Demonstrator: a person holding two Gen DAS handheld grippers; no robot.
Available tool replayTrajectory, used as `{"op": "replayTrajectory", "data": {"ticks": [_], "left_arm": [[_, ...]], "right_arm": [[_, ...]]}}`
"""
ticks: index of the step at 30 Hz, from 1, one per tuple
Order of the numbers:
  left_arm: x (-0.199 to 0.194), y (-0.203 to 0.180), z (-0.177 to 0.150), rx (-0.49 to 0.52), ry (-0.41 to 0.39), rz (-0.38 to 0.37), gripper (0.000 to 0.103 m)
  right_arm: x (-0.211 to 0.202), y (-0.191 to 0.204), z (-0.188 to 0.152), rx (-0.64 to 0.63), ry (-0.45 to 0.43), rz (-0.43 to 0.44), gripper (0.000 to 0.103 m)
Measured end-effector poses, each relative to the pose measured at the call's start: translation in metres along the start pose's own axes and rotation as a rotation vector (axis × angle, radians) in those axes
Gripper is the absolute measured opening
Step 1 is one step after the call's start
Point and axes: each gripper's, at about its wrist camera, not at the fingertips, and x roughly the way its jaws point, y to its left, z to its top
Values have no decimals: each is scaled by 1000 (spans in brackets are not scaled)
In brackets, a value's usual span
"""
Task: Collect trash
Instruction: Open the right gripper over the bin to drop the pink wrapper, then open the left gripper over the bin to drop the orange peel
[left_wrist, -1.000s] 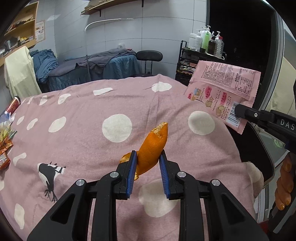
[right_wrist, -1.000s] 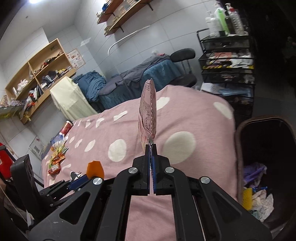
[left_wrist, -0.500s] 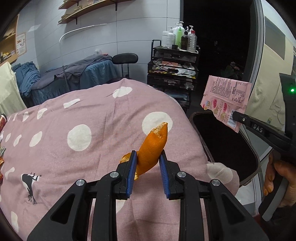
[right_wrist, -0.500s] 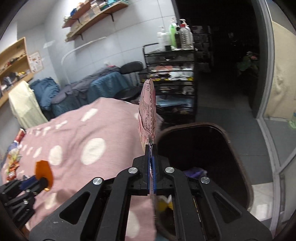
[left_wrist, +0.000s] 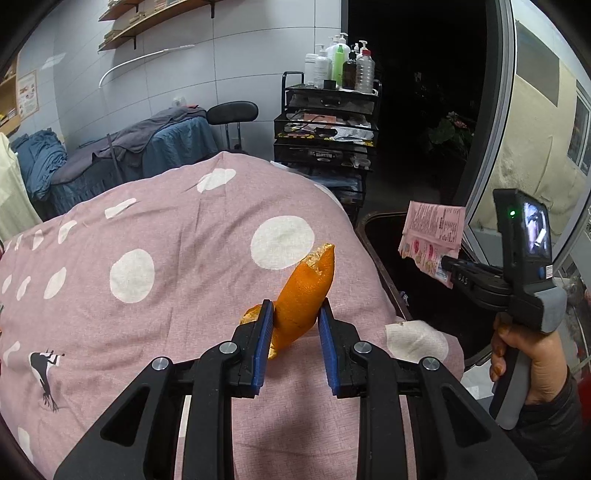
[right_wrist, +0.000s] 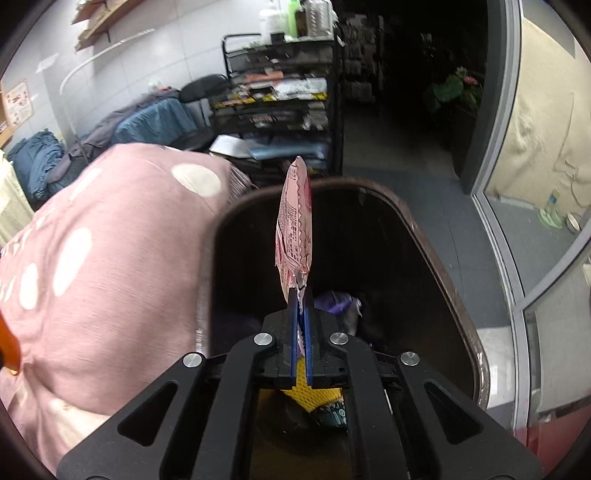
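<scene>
Right gripper (right_wrist: 301, 295) opening, wrapper (right_wrist: 295, 229) between pads, over bin (right_wrist: 436, 236) | left gripper (left_wrist: 295, 314) clamps peel (left_wrist: 306, 288)

I see even indoor light on the pink bedspread (left_wrist: 155, 229) and tiled wall (left_wrist: 236, 55), while the doorway (left_wrist: 417, 92) stays black. Fisheye bending curves every edge; my right view is softly blurred at left.

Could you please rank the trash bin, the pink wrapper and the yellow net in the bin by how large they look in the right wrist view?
1. Trash bin, by far the largest.
2. Pink wrapper, though it is nearer the camera, which flatters it.
3. Yellow net, but the tool hides part of it, so this place is unsure.
</scene>
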Motion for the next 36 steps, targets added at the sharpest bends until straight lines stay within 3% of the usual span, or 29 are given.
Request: {"op": "replayTrajectory", "data": {"ticks": [1, 3, 4, 5, 17, 20, 30, 36], "left_arm": [[0, -1, 0, 1, 1, -1, 25], [1, -2, 0, 2, 4, -4, 25], [1, -2, 0, 2, 5, -5, 25], [2, -2, -1, 3, 6, -6, 25], [9, -30, 16, 42, 14, -72, 25], [19, -48, 23, 71, 36, -110, 25], [63, -107, 33, 144, 169, -259, 25], [93, -128, 36, 163, 229, -270, 25]], "right_arm": [[3, -1, 0, 2, 6, -2, 9], [5, -4, -5, 19, 12, 0, 29], [3, -9, -6, 47, 0, 3, 52], [3, -11, -7, 59, -6, 8, 63], [-23, -32, 7, 157, -132, -19, 74], [-32, -38, 12, 187, -175, -45, 80], [-43, -68, 24, 276, -211, -106, 82], [-44, -84, 25, 316, -215, -130, 82]]}}
